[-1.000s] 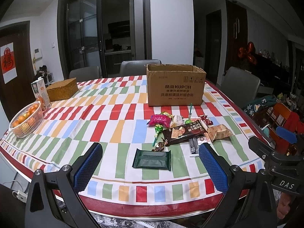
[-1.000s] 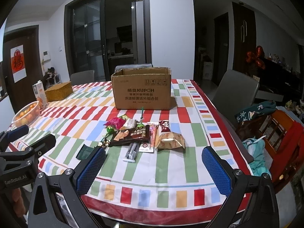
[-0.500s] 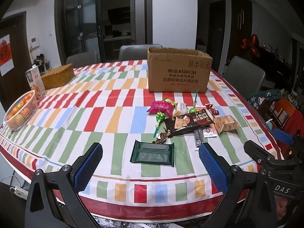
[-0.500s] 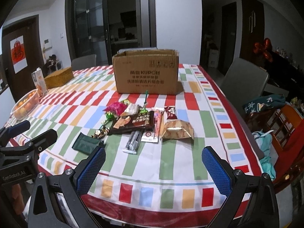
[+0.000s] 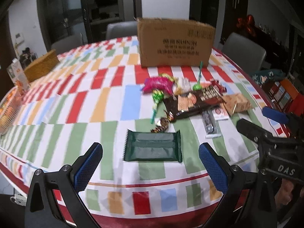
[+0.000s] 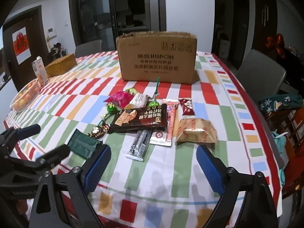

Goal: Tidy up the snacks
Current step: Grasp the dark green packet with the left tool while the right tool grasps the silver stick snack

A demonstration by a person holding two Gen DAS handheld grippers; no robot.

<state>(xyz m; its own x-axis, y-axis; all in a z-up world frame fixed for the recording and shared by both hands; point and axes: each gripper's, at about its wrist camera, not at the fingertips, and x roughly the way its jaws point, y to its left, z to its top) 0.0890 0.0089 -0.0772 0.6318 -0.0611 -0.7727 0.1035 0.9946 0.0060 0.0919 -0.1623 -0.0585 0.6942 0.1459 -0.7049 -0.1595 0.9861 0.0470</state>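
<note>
Left fingers (image 5: 151, 163) spread wide, nothing held. Green pack (image 5: 153, 148) flat on the desk (image 5: 76, 98), right between and just ahead of them. Looks light, thin and crinkly; likely slippery. Best to pinch across the short sides, near the middle, not the zigzag ends.

Right fingers (image 6: 152, 168) closing in, nothing between them yet. Silver bar (image 6: 139, 145) just ahead, toward the left one; tan bag (image 6: 195, 132) ahead too. Bag puffy and soft, so squeeze gently. Box (image 6: 156, 56) far beyond, likely for the snacks.
</note>
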